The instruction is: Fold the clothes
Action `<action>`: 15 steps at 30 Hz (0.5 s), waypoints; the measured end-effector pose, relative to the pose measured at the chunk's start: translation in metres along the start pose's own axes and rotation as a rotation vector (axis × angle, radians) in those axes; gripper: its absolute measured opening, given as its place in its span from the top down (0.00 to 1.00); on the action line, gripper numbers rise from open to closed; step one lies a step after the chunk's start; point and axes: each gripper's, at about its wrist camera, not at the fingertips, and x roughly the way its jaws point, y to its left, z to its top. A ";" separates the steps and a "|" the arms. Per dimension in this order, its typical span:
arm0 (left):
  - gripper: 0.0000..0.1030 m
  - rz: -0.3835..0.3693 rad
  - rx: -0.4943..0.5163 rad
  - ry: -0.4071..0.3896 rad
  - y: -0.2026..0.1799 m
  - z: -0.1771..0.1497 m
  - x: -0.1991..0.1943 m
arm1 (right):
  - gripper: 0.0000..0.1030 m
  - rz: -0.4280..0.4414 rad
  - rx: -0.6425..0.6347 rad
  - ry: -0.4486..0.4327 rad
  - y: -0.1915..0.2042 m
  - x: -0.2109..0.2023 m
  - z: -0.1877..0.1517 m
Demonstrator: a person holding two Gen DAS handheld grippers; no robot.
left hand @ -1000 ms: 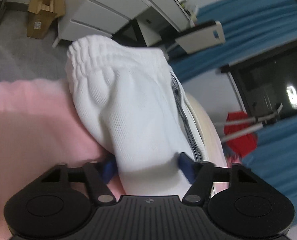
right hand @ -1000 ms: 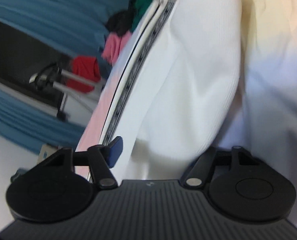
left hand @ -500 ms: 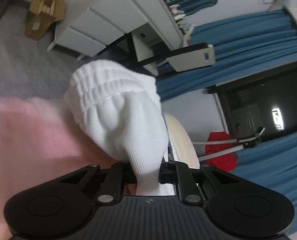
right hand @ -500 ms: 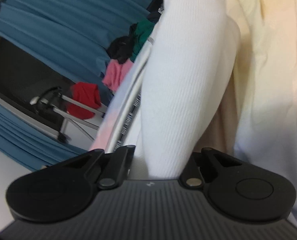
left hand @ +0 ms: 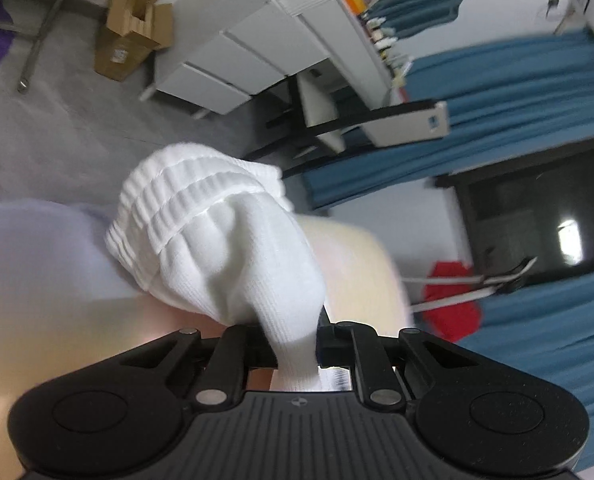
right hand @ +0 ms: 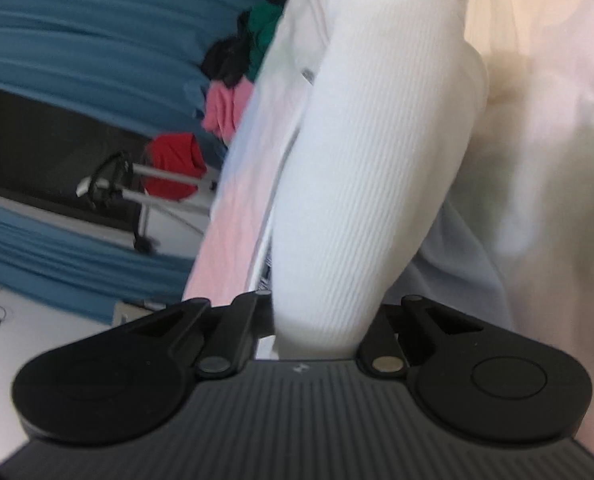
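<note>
A white ribbed garment [left hand: 225, 256] with an elastic gathered waistband hangs bunched from my left gripper [left hand: 297, 350], whose jaws are shut on its fabric. The same white garment [right hand: 361, 184] runs away from my right gripper [right hand: 317, 328], which is shut on another part of it. Its striped side trim shows beside the right gripper's left jaw. Both grippers hold it lifted above a pale pastel bed sheet [left hand: 49, 280], which also shows in the right wrist view [right hand: 545, 128].
A white drawer unit [left hand: 233, 52], a cardboard box [left hand: 131, 32] and a grey floor lie beyond the bed. Blue curtains [left hand: 517, 92], a dark window and a red cloth [right hand: 173, 164] on a rack stand behind. Pink, black and green clothes [right hand: 233, 76] are piled at the bed's edge.
Both grippers have closed on the white garment and lifted it. It went from spread wide to pinched and bunched, and the view tilted up toward the room.
</note>
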 end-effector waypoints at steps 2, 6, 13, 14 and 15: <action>0.86 0.045 0.029 0.014 0.000 -0.003 0.002 | 0.84 -0.004 0.074 0.030 -0.015 0.003 0.000; 0.81 0.117 0.149 0.001 -0.015 -0.011 0.001 | 0.70 -0.006 0.131 -0.002 -0.030 0.005 0.000; 0.49 0.213 0.361 -0.010 -0.047 -0.033 -0.005 | 0.54 0.036 0.190 -0.140 -0.037 -0.004 0.006; 0.43 0.224 0.392 -0.018 -0.053 -0.038 -0.008 | 0.54 0.028 0.181 -0.150 -0.037 -0.002 0.008; 0.38 0.235 0.425 -0.028 -0.060 -0.044 -0.010 | 0.54 0.021 0.171 -0.160 -0.037 0.000 0.010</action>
